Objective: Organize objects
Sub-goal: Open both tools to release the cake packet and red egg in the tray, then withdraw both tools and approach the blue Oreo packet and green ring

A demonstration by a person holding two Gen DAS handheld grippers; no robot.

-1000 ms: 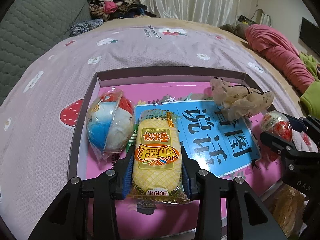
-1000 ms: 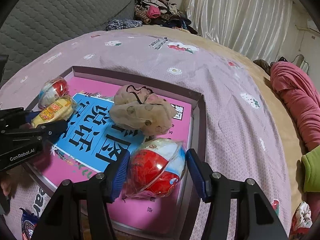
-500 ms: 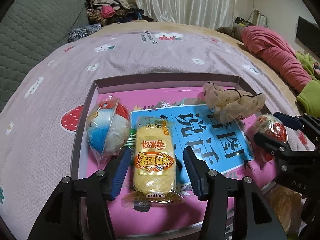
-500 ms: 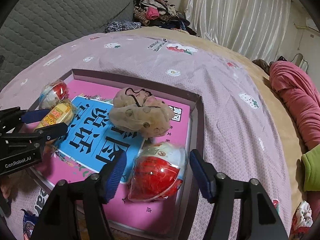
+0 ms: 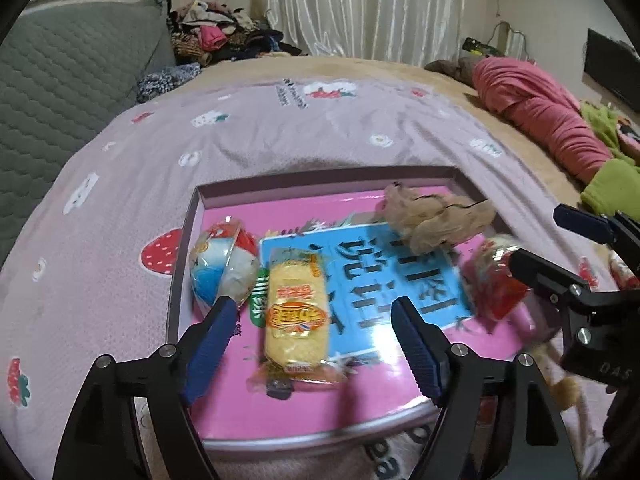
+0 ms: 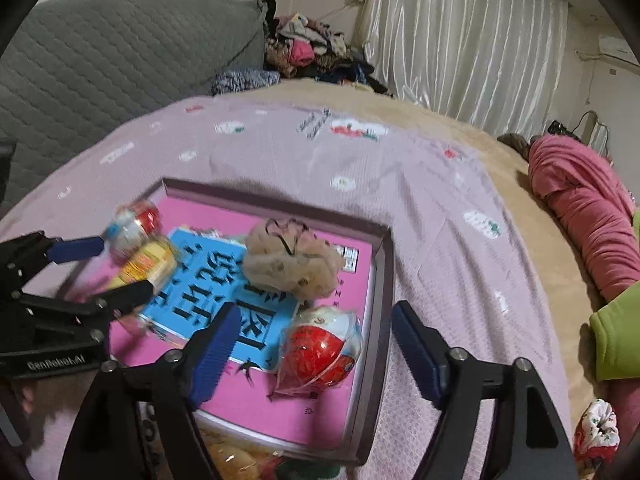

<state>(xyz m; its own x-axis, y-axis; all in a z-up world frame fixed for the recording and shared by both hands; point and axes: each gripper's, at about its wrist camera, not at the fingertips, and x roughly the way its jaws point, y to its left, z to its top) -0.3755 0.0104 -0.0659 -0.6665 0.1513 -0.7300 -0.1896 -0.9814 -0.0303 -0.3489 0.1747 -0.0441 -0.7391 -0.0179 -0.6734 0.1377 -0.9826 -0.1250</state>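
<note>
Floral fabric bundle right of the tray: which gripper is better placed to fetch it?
Probably the right gripper: open, and the floral fabric bundle lies just to its right. The left gripper is across the tray.

A heap of clothes [image 5: 216,36] is lying beside the grey quilted headboard [image 6: 120,64], white curtains [image 5: 360,8] hanging behind.

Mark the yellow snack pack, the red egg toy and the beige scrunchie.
yellow snack pack [image 5: 296,316]: left wrist view, on its label.
red egg toy [image 6: 320,350]: right wrist view, red half.
beige scrunchie [image 6: 294,264]: right wrist view, middle.
</note>
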